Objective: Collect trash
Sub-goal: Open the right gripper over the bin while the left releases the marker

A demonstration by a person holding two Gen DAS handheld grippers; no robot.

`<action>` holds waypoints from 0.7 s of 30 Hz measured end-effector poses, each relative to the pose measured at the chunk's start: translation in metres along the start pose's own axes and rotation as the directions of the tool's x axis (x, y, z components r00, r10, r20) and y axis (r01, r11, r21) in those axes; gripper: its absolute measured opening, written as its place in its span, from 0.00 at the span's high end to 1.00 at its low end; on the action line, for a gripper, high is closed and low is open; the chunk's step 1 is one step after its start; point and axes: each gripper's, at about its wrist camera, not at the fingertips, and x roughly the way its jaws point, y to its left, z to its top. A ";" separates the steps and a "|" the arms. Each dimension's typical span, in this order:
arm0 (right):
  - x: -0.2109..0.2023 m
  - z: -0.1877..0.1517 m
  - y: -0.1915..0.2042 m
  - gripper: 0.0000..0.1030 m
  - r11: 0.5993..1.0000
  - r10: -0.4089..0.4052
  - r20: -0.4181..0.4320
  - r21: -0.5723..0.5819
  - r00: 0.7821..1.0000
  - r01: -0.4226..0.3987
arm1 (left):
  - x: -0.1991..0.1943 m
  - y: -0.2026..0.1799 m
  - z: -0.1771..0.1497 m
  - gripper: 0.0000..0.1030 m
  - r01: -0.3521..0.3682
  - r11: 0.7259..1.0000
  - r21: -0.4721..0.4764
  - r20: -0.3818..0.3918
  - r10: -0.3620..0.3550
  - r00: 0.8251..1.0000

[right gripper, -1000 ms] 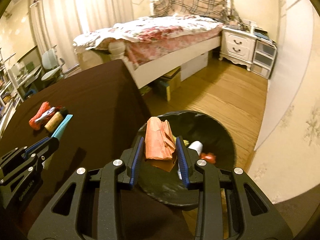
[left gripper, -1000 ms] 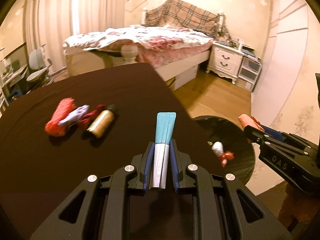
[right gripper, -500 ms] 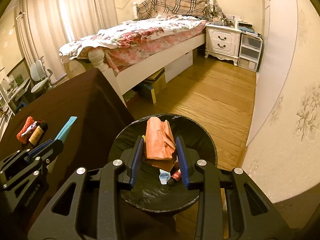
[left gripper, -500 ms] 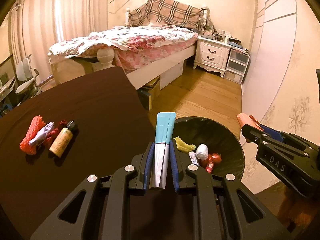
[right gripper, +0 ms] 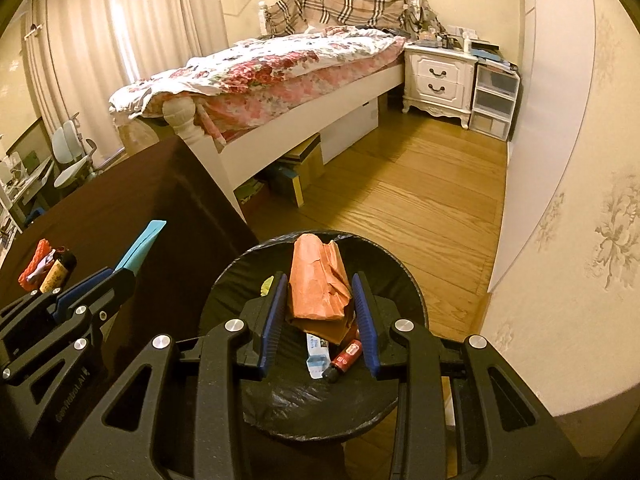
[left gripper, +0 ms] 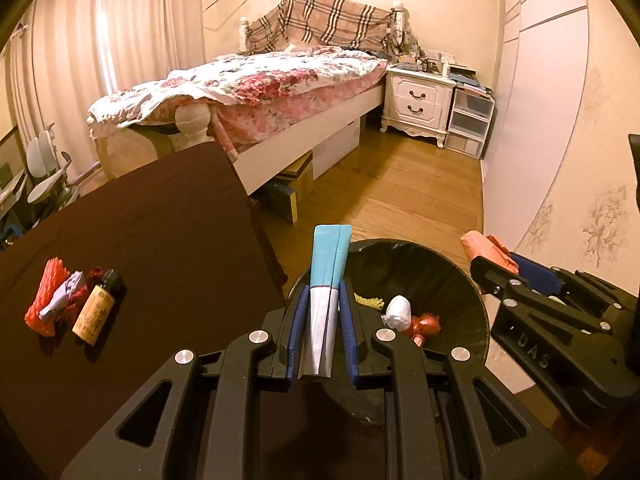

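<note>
My left gripper (left gripper: 323, 300) is shut on a flat blue-and-white tube (left gripper: 326, 276) and holds it over the near-left rim of the black-lined trash bin (left gripper: 460, 280). My right gripper (right gripper: 320, 284) is shut on a crumpled orange paper bag (right gripper: 318, 280) directly above the bin (right gripper: 248, 280). The bin holds a white wad (left gripper: 398, 310), red bits (left gripper: 426, 322), a yellow piece and a small red bottle (right gripper: 346, 360). On the dark table (left gripper: 160, 220) lie a red net (left gripper: 46, 296), a silver wrapper (left gripper: 64, 294) and a small brown bottle (left gripper: 98, 308).
The table's right edge (left gripper: 256, 224) runs beside the bin. A bed (left gripper: 260, 88) stands behind, with boxes under it (left gripper: 292, 192). A white nightstand (left gripper: 418, 104) and drawers stand at the far wall. Wood floor (right gripper: 400, 200) lies beyond the bin; a wall is at right.
Both grippers have moved right, off the table toward the bin. The tube now hangs at the bin's rim and the orange bag sits over the bin's middle. Both grips are unchanged.
</note>
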 end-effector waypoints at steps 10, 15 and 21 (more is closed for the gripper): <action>0.003 -0.001 -0.008 0.48 0.999 -0.033 0.005 0.015 0.999 0.033 | 0.007 0.000 -0.001 0.52 -0.025 1.000 -0.008 -0.023 0.025 0.999; 0.001 -0.002 -0.010 0.43 0.999 -0.046 0.007 0.024 0.999 0.046 | 0.003 0.004 -0.001 0.39 -0.022 0.999 -0.033 -0.016 0.022 1.000; -0.002 -0.002 -0.007 0.36 0.999 -0.049 0.012 0.020 0.999 0.049 | 0.000 0.007 -0.001 0.32 -0.034 0.999 -0.038 -0.009 0.033 0.999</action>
